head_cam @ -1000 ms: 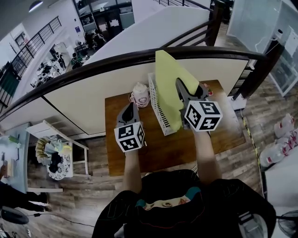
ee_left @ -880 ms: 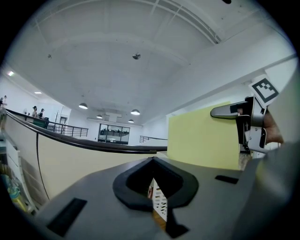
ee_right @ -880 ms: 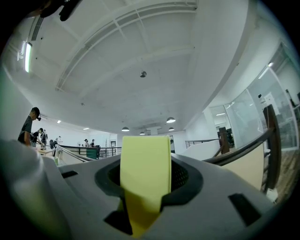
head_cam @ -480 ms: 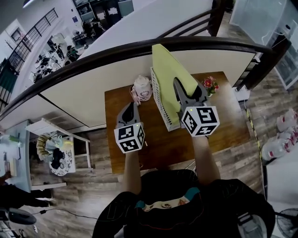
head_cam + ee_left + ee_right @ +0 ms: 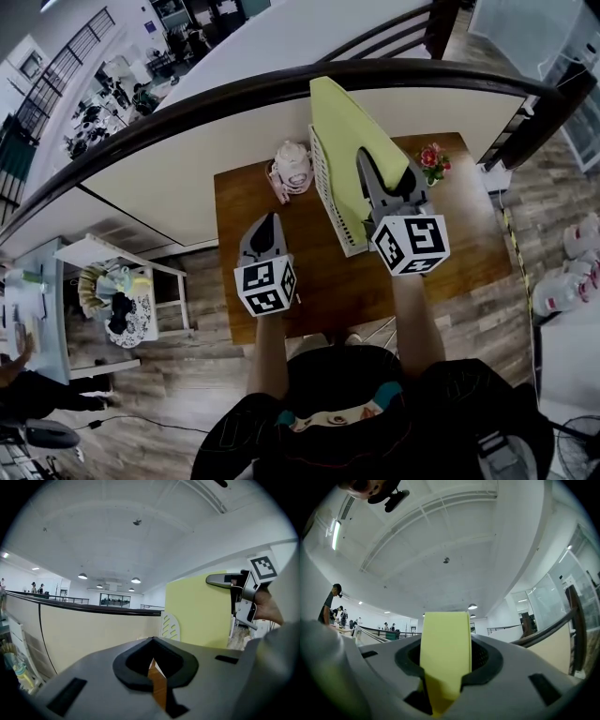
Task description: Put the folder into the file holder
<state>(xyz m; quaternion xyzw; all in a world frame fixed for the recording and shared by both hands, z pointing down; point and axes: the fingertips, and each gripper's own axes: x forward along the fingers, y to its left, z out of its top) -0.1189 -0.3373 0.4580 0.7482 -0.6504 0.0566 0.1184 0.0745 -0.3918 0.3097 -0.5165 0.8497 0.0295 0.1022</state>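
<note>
Your right gripper [image 5: 367, 169] has its jaws clamped on the edge of the yellow-green folder [image 5: 352, 150]; the right gripper view shows the sheet pinched between them. The folder stands upright on its long side, right above the white file holder [image 5: 328, 211], and its long axis runs the same way as the holder's slots, from your side toward the railing. Its lower edge meets the holder's right-hand part, but whether it already sits inside a slot is hidden, so judge the next move as a straight lowering along that line. The right hand is the one at the holder. Your left gripper [image 5: 270, 217] hangs left of the holder, nearer to you, jaws nearly together with nothing between them. No other files show in the holder. On the desk [image 5: 328, 291], a pink cup [image 5: 292, 167] stands left of the holder, and small flowers [image 5: 433, 159] right of it.
</note>
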